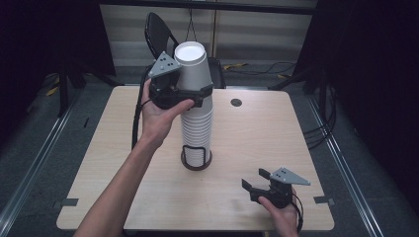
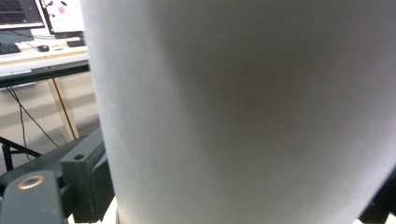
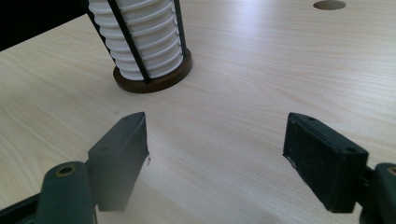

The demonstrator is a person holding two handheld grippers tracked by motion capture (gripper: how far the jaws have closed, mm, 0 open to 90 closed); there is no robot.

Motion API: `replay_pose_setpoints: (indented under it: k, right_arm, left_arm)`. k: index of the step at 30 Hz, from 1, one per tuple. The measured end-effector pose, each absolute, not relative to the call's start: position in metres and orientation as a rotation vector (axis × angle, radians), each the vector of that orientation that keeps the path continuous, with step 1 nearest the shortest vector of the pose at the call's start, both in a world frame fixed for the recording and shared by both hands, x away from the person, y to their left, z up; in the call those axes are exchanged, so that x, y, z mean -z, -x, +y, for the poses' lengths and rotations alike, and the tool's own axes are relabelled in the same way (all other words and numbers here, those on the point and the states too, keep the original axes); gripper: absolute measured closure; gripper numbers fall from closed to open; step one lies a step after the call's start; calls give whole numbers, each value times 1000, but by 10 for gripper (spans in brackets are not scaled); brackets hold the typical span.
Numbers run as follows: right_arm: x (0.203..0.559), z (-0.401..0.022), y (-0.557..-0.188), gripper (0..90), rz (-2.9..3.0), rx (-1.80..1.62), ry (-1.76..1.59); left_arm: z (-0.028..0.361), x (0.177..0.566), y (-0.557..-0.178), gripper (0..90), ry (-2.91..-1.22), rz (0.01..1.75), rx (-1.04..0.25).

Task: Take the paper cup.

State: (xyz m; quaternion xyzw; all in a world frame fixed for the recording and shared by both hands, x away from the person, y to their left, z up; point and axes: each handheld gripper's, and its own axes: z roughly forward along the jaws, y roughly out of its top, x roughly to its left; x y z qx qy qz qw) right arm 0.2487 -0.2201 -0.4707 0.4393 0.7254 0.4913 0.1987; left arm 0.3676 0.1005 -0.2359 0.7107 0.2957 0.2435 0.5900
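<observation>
While my left hand-held gripper [image 1: 190, 94] clamps the top white cup [image 1: 191, 66] above the stack [image 1: 196, 126], my right hand-held gripper [image 1: 257, 185] rests open near the table [image 1: 257, 133] edge.

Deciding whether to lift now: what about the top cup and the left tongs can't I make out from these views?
- Left tongs, high view: far pad hidden behind the top cup, so the grip is unconfirmed.
- Left gripper view: the cup wall blocks the pads.
- Cup stack: count too small to tell.

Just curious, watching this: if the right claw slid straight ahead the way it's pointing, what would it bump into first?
Probably the brown base of the cup holder with the stacked white cups. The right claw stands open over bare table; depth is uncertain.
</observation>
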Motion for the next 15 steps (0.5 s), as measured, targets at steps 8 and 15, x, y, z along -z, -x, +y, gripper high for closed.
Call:
replay_pose_setpoints:
  k: [8,15]
  right_arm:
    - [471,-220,-249,216,2034,-1377,-1226]
    - [471,-220,-249,215,2034,-1379,-1227]
  left_arm:
    - [100,232,-367,100,-1628,678,-586]
    - [101,225,-367,101,-1600,677,-591]
